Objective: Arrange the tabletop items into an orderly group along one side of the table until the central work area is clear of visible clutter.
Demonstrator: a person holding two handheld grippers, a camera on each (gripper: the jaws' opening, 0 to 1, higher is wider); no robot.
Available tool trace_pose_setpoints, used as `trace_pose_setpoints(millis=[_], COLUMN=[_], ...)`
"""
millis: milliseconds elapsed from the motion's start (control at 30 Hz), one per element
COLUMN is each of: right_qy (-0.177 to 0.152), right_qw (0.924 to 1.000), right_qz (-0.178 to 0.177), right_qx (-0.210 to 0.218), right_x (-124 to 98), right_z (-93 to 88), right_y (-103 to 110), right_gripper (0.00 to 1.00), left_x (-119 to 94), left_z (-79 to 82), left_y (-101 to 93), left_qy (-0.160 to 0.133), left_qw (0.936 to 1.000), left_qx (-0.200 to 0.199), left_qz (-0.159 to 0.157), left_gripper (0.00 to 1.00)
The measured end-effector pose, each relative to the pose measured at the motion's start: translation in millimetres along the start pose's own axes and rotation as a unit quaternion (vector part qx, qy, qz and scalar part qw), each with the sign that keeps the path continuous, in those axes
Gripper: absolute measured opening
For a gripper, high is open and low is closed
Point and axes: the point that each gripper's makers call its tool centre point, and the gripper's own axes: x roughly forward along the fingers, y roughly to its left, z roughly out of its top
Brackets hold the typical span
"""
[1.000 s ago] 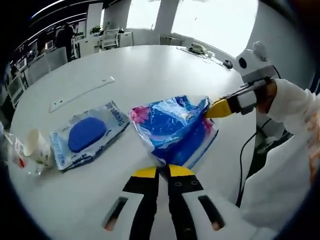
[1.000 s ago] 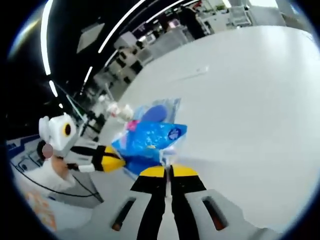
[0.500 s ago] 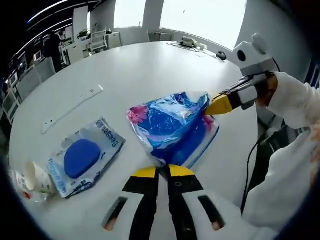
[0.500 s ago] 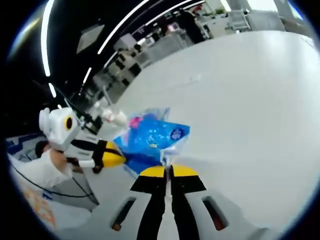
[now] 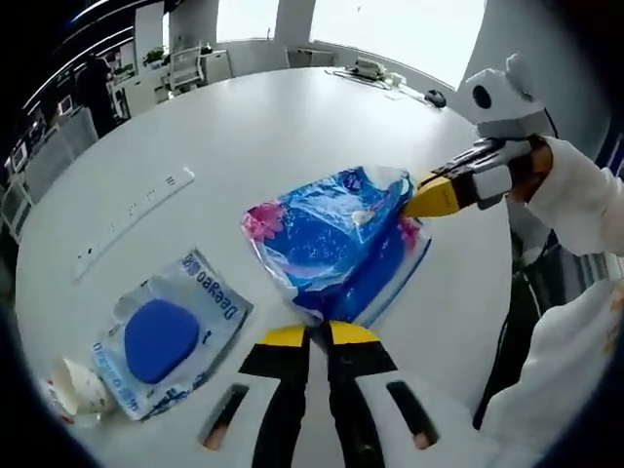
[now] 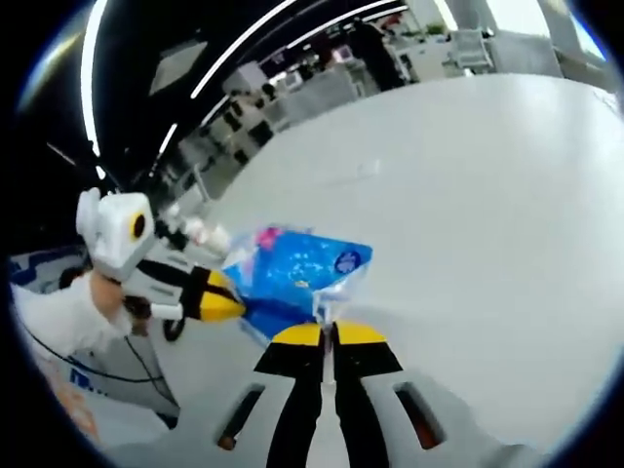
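Only leftward: wipes pack (image 5: 164, 333), paper cup (image 5: 80, 386).

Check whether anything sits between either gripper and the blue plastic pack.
Nothing visible does. The left gripper is shut on one edge of the blue plastic pack, and the right gripper pinches the opposite edge. The blue wipes packet lies apart on the table.

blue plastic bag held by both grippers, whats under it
Under the blue plastic bag lies white table. The left gripper and right gripper are shut on its edges. The tabletop directly beneath is covered.
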Motion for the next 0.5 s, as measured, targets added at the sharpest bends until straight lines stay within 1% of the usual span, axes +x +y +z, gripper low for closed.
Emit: trace_pose_setpoints(millis=[67,167,233,267,367,500], right_qy=[-0.002,-0.004,-0.004,-0.002,-0.005,0.002], right_qw=[1.0,1.0,0.9999,0.9999,0.9997,0.9991], right_qz=[-0.003,-0.006,-0.009,-0.01,-0.01,-0.012], right_qx=[0.003,0.003,-0.007,-0.012,-0.02,-0.04], right_x=[2,7,9,12,18,35], right_z=[3.7,14.1,20.5,24.6,33.2,42.4], right_y=[-5,-14,-15,-20,-23,-32], right_gripper=[0.0,0.0,0.0,0.0,0.0,0.0], left_x=[2,8,12,15,21,27], left_z=[4.0,10.9,13.9,15.1,18.3,22.0], left_y=[0.2,1.7,4.5,7.4,14.0,26.1], left_qy=[0.0,0.004,0.006,0.007,0.007,0.011], left_qw=[1.0,1.0,1.0,1.0,0.9999,0.9993], left_qx=[-0.001,0.005,0.003,0.001,-0.016,-0.031], left_qz=[0.0,0.001,-0.001,-0.001,0.002,0.018], left_gripper=[0.03,0.03,0.03,0.03,0.03,0.02])
